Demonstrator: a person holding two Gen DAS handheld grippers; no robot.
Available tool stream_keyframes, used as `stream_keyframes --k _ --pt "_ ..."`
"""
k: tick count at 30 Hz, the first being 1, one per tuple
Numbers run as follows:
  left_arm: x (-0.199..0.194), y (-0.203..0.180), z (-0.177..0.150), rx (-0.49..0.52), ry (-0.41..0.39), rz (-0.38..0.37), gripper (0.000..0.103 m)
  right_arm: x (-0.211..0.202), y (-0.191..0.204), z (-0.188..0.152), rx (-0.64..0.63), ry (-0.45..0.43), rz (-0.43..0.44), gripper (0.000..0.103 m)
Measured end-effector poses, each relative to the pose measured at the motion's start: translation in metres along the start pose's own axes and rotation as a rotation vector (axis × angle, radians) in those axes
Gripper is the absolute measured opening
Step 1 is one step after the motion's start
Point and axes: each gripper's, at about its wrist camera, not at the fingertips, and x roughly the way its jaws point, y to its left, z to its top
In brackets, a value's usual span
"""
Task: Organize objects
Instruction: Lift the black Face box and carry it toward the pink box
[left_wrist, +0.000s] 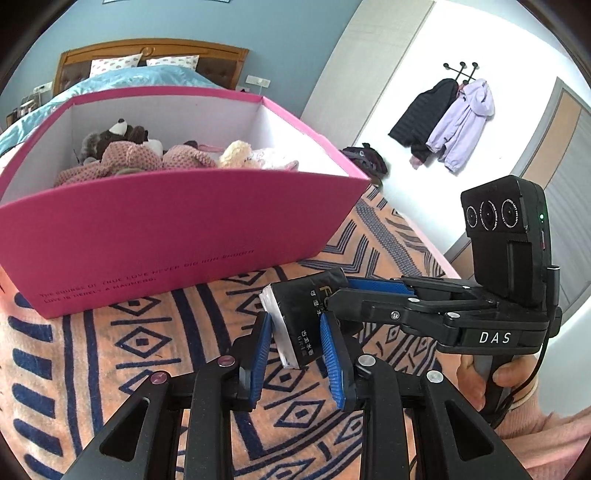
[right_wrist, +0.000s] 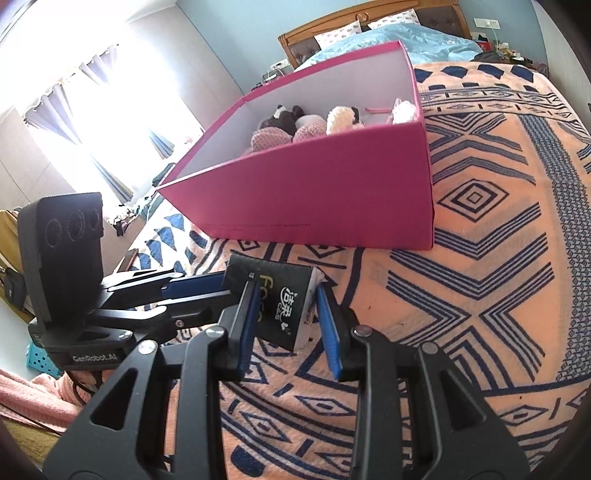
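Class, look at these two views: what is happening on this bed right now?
A person holds two handheld grippers, and both the left gripper and the right gripper are shut on one small black tissue pack, one from each side. The pack sits just above the orange and navy patterned blanket, in front of an open pink cardboard box that already holds several plush toys. The pack is not yet in the box.

black tissue pack (left_wrist: 299, 317) tilted, before pink box (left_wrist: 177, 229).
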Motion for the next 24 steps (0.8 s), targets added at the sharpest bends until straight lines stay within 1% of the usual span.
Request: stream_keyframes --k 7,24 --pt "-0.010 -0.007 0.004 0.022 -0.029 0.002 0.027 -0.010 0.007 0.004 -0.018 -0.028 0.003 0.035" --pt "-0.024 -0.017 0.010 0.053 -0.067 0.010 0.027 -0.023 0.018 0.009 -0.053 -0.063 0.002 0.035"
